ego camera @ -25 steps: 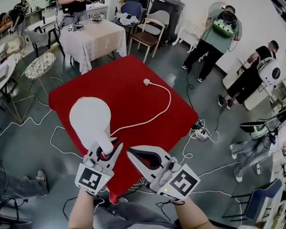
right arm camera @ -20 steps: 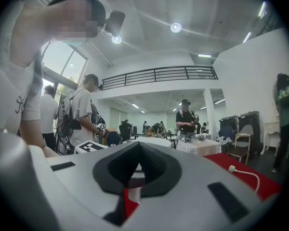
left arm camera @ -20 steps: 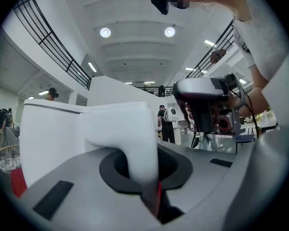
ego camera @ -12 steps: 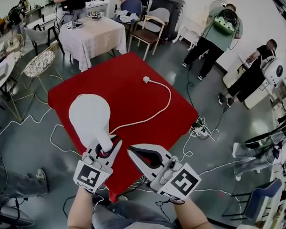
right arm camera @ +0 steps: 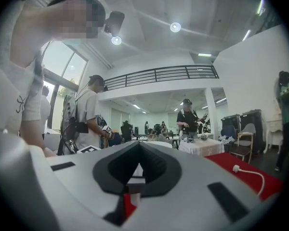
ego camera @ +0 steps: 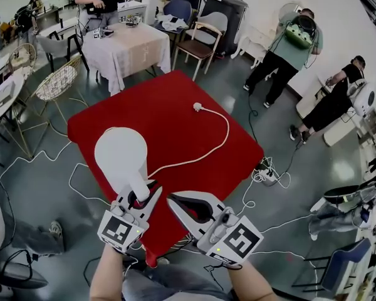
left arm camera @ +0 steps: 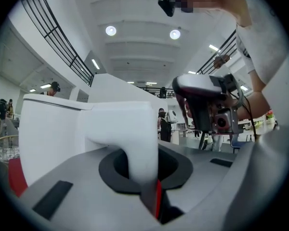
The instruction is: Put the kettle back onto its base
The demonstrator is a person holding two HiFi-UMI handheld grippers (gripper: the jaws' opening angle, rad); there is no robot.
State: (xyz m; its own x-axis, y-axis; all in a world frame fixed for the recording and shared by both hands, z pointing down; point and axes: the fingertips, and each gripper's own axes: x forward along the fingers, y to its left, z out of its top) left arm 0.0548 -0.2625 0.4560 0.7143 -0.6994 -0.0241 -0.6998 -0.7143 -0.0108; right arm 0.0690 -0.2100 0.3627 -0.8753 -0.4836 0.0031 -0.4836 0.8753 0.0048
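A white kettle (ego camera: 120, 155) shows from above over the near left part of the red table (ego camera: 175, 115). Its handle (ego camera: 136, 185) points toward me, and my left gripper (ego camera: 141, 196) is shut on it. In the left gripper view the handle (left arm camera: 135, 138) fills the gap of the left gripper (left arm camera: 151, 196), with the kettle body (left arm camera: 48, 138) behind. A white cord (ego camera: 197, 157) runs from under the kettle to a plug (ego camera: 197, 106) lying on the table. The base is hidden. My right gripper (ego camera: 174, 202) hangs beside the left one, shut and empty, as the right gripper view (right arm camera: 130, 196) confirms.
A cloth-covered table (ego camera: 128, 49) and chairs (ego camera: 197, 39) stand beyond the red table. Several people stand at the back and right. A wire chair (ego camera: 53, 83) is at the left. Loose cables and a power strip (ego camera: 266, 175) lie on the floor.
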